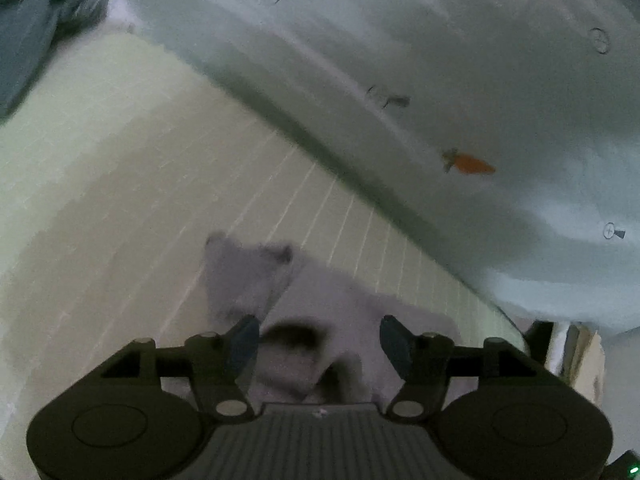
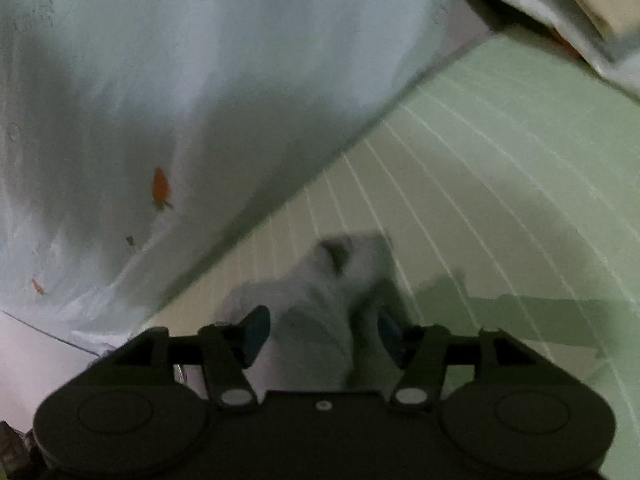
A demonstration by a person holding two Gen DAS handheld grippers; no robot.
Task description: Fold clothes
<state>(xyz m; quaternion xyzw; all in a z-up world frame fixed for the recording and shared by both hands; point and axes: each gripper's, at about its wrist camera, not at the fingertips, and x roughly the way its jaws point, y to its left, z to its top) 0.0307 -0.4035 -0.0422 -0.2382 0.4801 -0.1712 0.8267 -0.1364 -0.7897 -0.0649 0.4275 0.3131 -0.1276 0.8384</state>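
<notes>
Looking at the green lined bench, I see a pale grey garment lying bunched on it, beside a light sheet with a carrot print. The left claw and the right claw both stand spread, pinching nothing. I judge one fold is laid down; smoothing and further folds remain.

A pale green mat ruled with thin white grid lines covers the work surface, filling the left wrist view from nine to five o'clock. Along its far edge lies pale bluish-white bedding printed with a small orange carrot, toward two o'clock. Light is dim and both views are blurred.
</notes>
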